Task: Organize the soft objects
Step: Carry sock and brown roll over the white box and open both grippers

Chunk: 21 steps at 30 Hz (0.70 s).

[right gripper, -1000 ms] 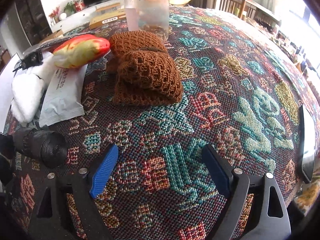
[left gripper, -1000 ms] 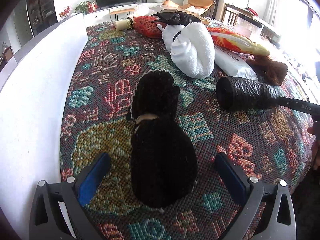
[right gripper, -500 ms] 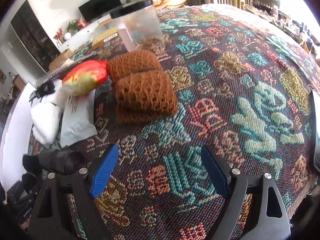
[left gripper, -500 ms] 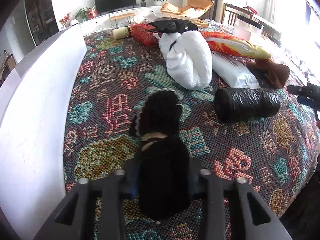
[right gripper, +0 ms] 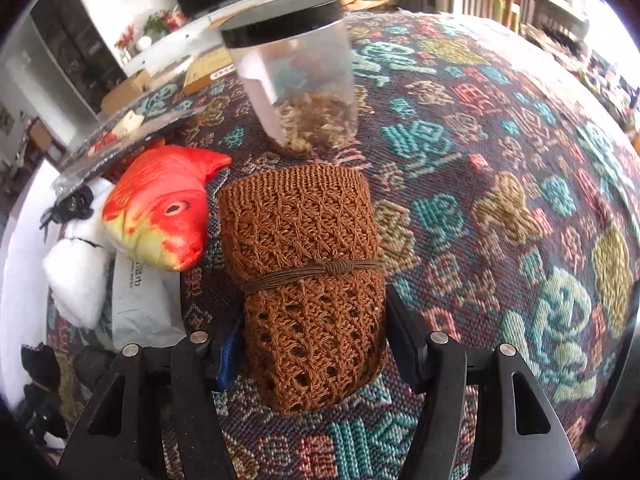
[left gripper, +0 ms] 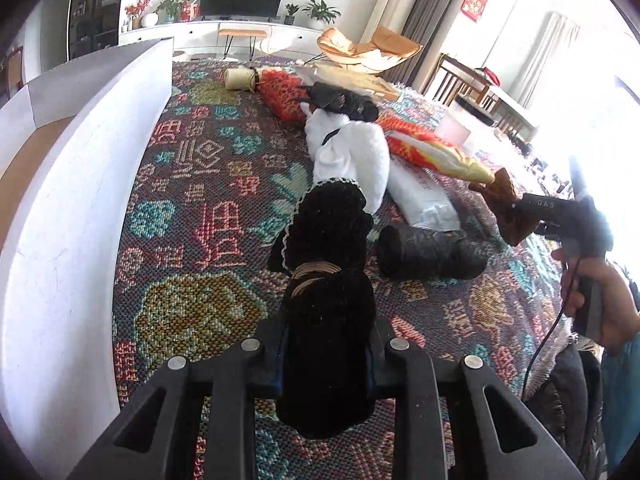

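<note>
Both wrist views look steeply down, close over the patterned cloth (left gripper: pixel 208 208), sharing the plush fish (right gripper: pixel 160 216)

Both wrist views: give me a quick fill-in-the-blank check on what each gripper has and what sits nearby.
1. The left gripper is shut on a rolled ____ fabric bundle.
2. The brown knitted roll lies between the pads of the ____ gripper.
3. The clear jar beyond the brown knitted roll has a ____ lid.
4. The plush toy beside the brown knitted roll is shaped like a ____.

Missing words: black; right; black; fish
</note>
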Available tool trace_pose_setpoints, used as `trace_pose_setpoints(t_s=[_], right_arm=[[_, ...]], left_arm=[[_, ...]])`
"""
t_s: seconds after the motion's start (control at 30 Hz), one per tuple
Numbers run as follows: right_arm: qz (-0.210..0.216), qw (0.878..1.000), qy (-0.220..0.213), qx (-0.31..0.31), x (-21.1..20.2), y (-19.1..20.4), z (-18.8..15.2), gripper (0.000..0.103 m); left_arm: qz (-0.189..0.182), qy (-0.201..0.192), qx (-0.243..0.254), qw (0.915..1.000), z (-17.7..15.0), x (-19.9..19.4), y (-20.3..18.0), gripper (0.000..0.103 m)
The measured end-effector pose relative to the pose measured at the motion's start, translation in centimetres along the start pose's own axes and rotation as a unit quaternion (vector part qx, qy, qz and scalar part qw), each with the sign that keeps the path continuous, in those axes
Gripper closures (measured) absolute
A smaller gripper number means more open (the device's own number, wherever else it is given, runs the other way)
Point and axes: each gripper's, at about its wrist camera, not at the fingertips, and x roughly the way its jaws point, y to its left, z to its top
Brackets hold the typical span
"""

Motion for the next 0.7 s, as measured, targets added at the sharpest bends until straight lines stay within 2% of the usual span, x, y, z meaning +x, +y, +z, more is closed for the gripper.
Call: trace_pose_setpoints(t_s=[0.1,0.2,0.3,0.4,0.5,0.63,0.7], right_arm=[[0.014,0.997,-0.030,0.062,-3.5,-3.1,-1.9,0.039],[0.033,0.996,-0.054,0.059,-6.7,-3.0,-2.9,0.039],[0.052,0.996,-0.074,0.001,-9.7,0.7,-3.2,0.039],[0.099,0.990,-0.082,-0.058,-11.8,6.6,-3.9,0.039],[0.168,0.977,-0.077,-0.109,-13.5,13.4,-5.3,0.039],[0.272,0.948,-0.038,-0.160,-14.3,23.5,-7.0,0.039],[0.308,0.933,-0.015,-0.187,-14.1,28.5,-8.0,0.039]], left_arm=[[-0.029,-0.020,0.000,0.9994,0.9,-1.5,-1.2,0.077],[-0.058,-0.041,-0.003,0.9975,1.9,-3.5,-2.0,0.077],[-0.068,-0.070,-0.005,0.9952,3.1,-6.8,-1.9,0.077],[-0.061,-0.096,-0.016,0.9934,4.2,-10.0,0.1,0.077],[-0.025,-0.115,-0.026,0.9927,4.6,-13.3,3.5,0.077],[0.066,-0.121,-0.038,0.9897,4.2,-16.2,9.3,0.077],[0.111,-0.118,-0.056,0.9852,3.6,-17.2,12.5,0.076]])
